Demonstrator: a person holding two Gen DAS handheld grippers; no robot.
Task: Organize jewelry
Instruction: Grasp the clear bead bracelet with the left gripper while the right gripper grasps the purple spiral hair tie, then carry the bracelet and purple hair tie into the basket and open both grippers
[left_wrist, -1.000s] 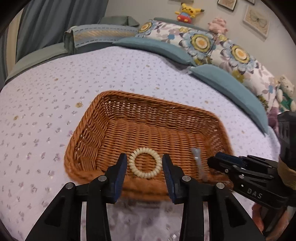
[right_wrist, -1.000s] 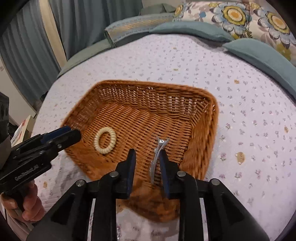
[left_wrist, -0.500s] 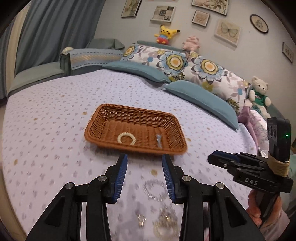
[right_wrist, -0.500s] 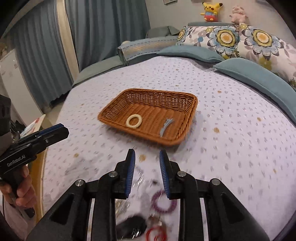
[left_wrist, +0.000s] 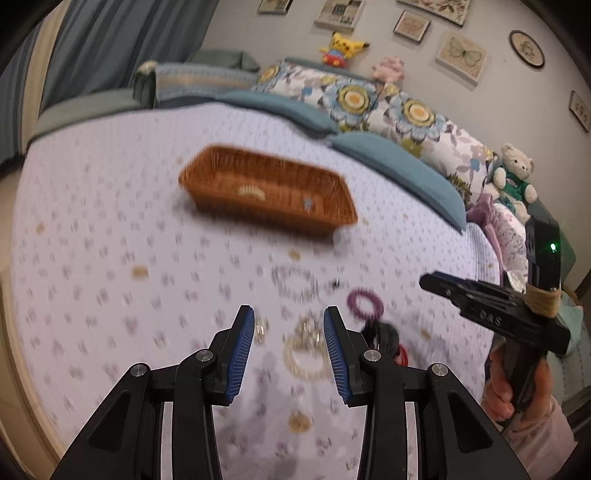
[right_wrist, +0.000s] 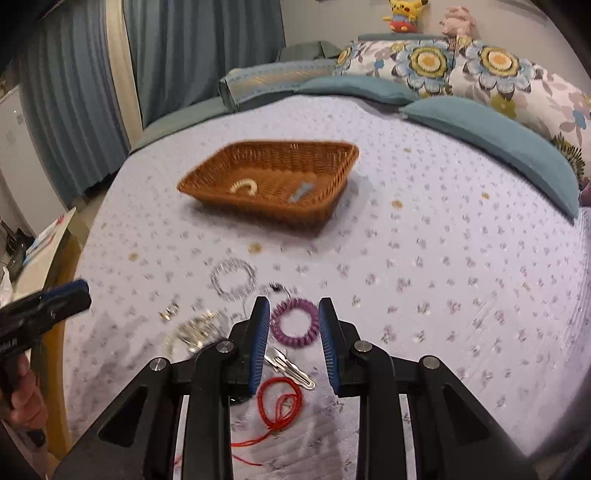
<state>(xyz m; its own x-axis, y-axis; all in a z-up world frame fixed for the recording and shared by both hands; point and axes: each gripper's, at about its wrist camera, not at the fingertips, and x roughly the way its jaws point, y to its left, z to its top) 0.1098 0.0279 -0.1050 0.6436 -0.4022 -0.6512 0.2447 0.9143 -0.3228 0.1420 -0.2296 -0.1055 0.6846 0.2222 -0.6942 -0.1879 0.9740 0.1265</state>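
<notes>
Nearest in the right wrist view, a red cord (right_wrist: 279, 401) lies looped on the bedspread (right_wrist: 443, 280) below the right tool (right_wrist: 293, 343), whose blue-padded jaws stand spread and hold nothing. A silver hair clip (right_wrist: 288, 367) lies just above the cord, partly under the left jaw, and a purple coil bracelet (right_wrist: 294, 322) sits between the jaw tips on the bedspread. To its left lie a blurred gold chain pile (right_wrist: 194, 332), a small gold piece (right_wrist: 169, 311) and a clear beaded bracelet (right_wrist: 233, 279). The left tool (left_wrist: 289, 347) also hovers with its jaws spread and empty above the bed, the gold chain pile (left_wrist: 306, 347) showing between its tips, though that view is motion-blurred. Farther up the bed stands the wicker basket (right_wrist: 207, 173), well apart from the loose jewelry; inside it lie a cream coil bracelet (right_wrist: 243, 185) and a pale hair clip (right_wrist: 301, 191). Beyond the basket are teal cushions (right_wrist: 491, 136) and floral pillows (right_wrist: 461, 62).
</notes>
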